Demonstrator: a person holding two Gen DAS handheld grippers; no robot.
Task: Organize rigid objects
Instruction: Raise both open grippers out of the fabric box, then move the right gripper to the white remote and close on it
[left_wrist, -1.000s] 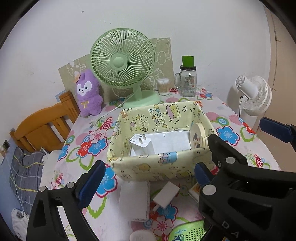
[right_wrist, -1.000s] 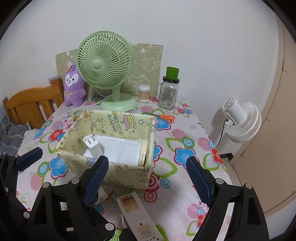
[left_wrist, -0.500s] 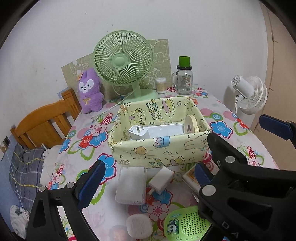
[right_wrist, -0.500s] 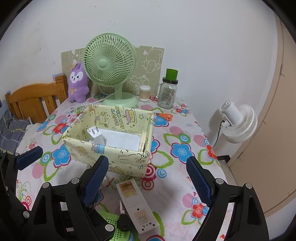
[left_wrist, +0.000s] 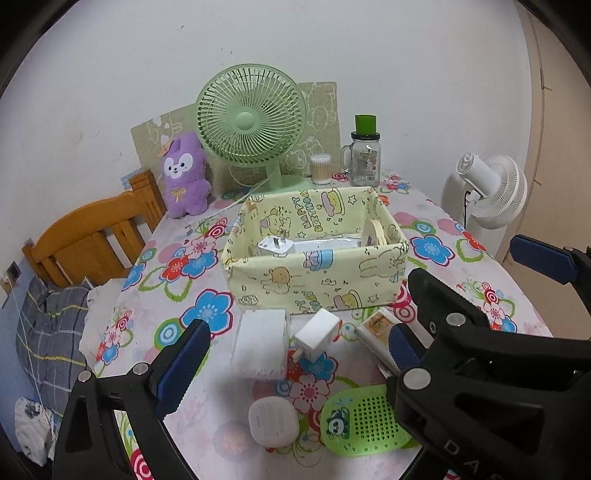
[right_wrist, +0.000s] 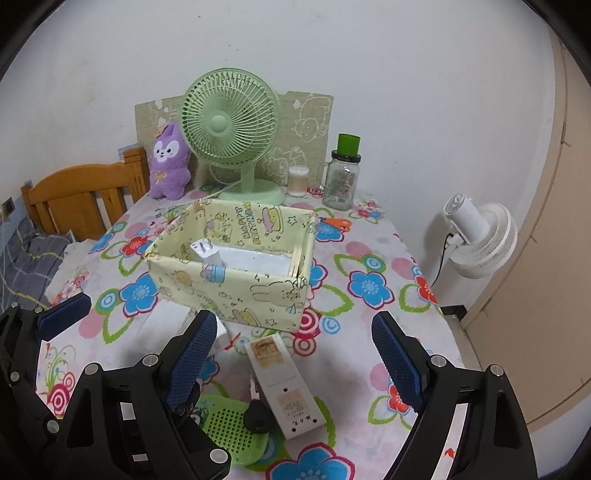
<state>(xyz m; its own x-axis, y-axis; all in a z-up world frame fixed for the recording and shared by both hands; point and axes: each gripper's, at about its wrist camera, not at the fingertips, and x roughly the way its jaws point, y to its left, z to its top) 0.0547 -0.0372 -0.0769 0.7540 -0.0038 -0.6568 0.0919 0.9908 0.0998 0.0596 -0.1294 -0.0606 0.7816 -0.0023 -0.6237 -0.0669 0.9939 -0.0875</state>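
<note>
Table: floral cloth, all stock laid on it; its near edge is cut off under my claws. Box, yellow fabric, stands mid-table as the collecting bin, I judge, since a white plug and a round wooden piece already sit inside, leaning on its walls; its floor is mostly hidden behind the front wall. Still out, in a loose row just before the box, within my reach: flat white case; long white remote, partly behind my right claw in the left view; green perforated disc, half under the same claw; charger cube, tipped on one corner; small white rounded case. A dark lump touching the remote I cannot identify. Left claw: spread wide, nothing between the pads, poised above the row. Right claw: likewise spread and empty, above the remote.
</note>
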